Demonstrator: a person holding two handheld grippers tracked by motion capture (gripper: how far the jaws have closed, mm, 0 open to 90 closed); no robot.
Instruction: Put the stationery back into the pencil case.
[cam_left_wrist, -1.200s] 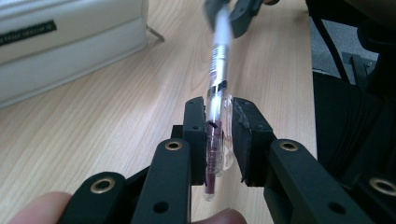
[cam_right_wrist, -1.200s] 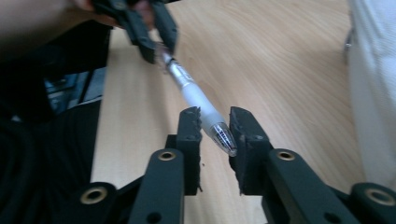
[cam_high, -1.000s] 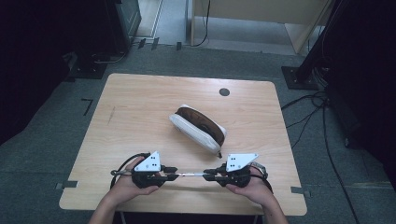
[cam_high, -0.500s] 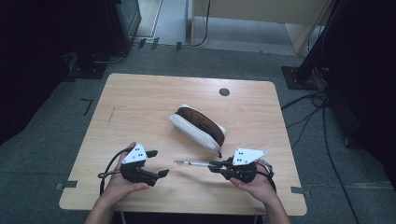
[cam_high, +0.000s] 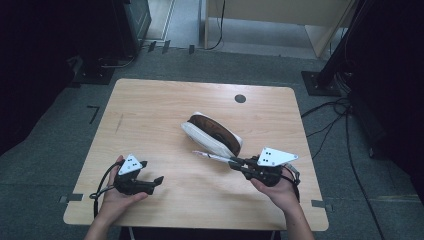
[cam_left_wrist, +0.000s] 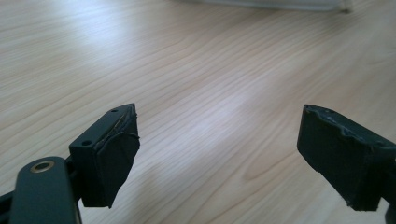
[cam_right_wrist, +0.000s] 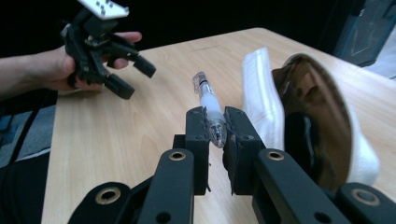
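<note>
Now my right gripper (cam_right_wrist: 215, 127) is clamped on the pen (cam_right_wrist: 208, 106), held above the wooden table (cam_high: 160, 115) just beside the open pencil case (cam_high: 212, 134), while my left gripper (cam_high: 145, 182), jaws just opened and empty, sits well apart. The pen looks light, stiff and slick. I judge a grip near its middle is safest, since an end hold could let it pivot or slide.

Pencil case (cam_high: 212, 134) blocks mid-table; bare tabletop (cam_high: 150, 115) leftward.

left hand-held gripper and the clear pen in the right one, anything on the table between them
Nothing: in the high view, only bare light wooden tabletop lies between the open left hand-held gripper and the clear plastic pen clamped in the right hand-held gripper.
</note>
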